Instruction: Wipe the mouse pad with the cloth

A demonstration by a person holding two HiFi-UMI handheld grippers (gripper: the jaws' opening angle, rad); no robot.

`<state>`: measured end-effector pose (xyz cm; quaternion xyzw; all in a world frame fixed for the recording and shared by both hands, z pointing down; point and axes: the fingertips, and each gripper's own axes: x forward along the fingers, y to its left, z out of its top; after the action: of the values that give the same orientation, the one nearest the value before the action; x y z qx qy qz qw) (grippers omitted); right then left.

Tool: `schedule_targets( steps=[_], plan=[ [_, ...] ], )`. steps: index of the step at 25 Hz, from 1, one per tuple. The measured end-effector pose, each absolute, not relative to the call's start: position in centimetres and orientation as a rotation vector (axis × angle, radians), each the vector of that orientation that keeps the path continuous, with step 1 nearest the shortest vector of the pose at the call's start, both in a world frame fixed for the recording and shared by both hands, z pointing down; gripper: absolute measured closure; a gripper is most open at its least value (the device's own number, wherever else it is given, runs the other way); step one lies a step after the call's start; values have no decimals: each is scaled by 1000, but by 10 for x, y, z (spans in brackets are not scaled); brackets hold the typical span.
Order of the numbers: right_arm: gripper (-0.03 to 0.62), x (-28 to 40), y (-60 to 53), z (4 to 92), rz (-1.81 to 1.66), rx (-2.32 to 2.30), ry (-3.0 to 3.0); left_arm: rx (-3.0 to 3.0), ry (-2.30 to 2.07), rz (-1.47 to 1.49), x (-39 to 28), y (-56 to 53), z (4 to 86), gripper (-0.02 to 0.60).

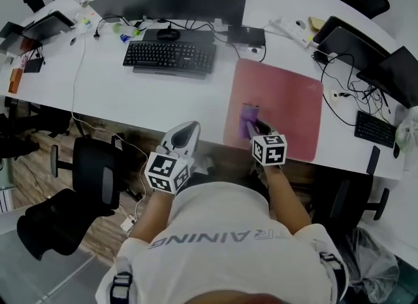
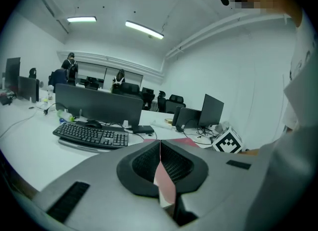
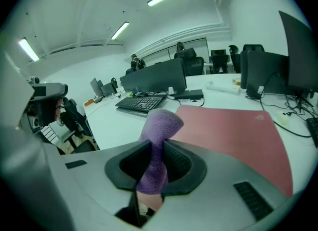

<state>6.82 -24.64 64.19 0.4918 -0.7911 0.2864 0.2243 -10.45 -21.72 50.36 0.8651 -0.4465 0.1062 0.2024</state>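
A large pink mouse pad (image 1: 281,103) lies on the white desk, right of the keyboard; the right gripper view shows the mouse pad (image 3: 238,135) stretching ahead. My right gripper (image 1: 253,126) is over the pad's near left part, shut on a purple cloth (image 1: 248,118). That cloth (image 3: 158,145) stands up between the jaws, its free end curling above them. My left gripper (image 1: 183,136) hangs near the desk's front edge, left of the pad, shut with nothing in it; its jaws (image 2: 160,163) meet in the left gripper view.
A black keyboard (image 1: 170,57) and a wide monitor (image 1: 171,0) sit at the back left of the white desk (image 1: 130,90). Laptops (image 1: 349,42) and cables lie right of the pad. A black chair (image 1: 91,175) stands on the floor at left.
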Motion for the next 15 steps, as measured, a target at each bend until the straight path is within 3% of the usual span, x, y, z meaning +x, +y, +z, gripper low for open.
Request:
schedule_targets(
  steps=[8,15],
  plan=[
    [502,-29,-228,702,798,1172,-2133,2368,-1259,292,-151,-204,516,549],
    [502,-20,-217,730,767,1179,-2050,2394,-1213,299,-145,-201,517,549]
  ],
)
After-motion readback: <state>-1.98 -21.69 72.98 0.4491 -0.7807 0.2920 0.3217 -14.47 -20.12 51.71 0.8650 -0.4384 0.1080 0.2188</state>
